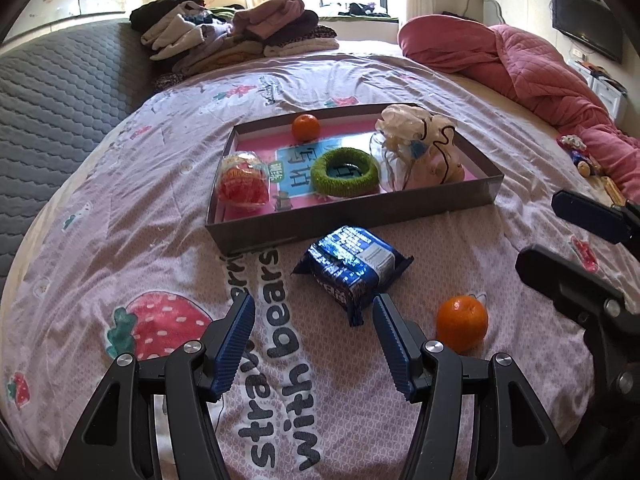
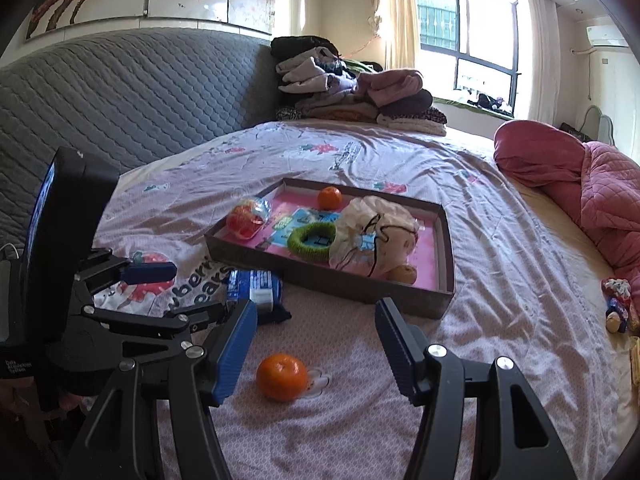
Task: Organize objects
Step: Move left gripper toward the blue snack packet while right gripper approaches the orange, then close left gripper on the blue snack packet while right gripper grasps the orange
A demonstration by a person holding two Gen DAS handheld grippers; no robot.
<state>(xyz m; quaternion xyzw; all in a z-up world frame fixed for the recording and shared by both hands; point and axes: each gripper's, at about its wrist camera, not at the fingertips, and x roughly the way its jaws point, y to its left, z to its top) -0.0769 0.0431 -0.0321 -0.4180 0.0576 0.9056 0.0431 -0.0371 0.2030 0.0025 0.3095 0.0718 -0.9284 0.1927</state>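
A shallow brown box point(image 1: 436, 205) point(image 2: 320, 278) lies on the bed. It holds an orange point(image 1: 305, 127) point(image 2: 329, 197), a green knitted ring point(image 1: 345, 171) point(image 2: 310, 243), a clear cup with red contents point(image 1: 242, 182) point(image 2: 246, 218) and a tied plastic bag point(image 1: 420, 144) point(image 2: 376, 236). A blue snack pack point(image 1: 352, 266) point(image 2: 256, 290) lies in front of the box. My left gripper point(image 1: 314, 308) is open just before it. A loose orange point(image 1: 462, 323) point(image 2: 282, 376) lies on the sheet. My right gripper point(image 2: 316, 312) is open above it.
Folded clothes point(image 1: 236, 32) point(image 2: 352, 88) are piled at the far end of the bed. A red quilt point(image 1: 520, 64) point(image 2: 580, 184) lies on the right. Small toys point(image 1: 580, 156) point(image 2: 618, 304) sit near the right edge. A grey headboard point(image 2: 120, 92) runs along the left.
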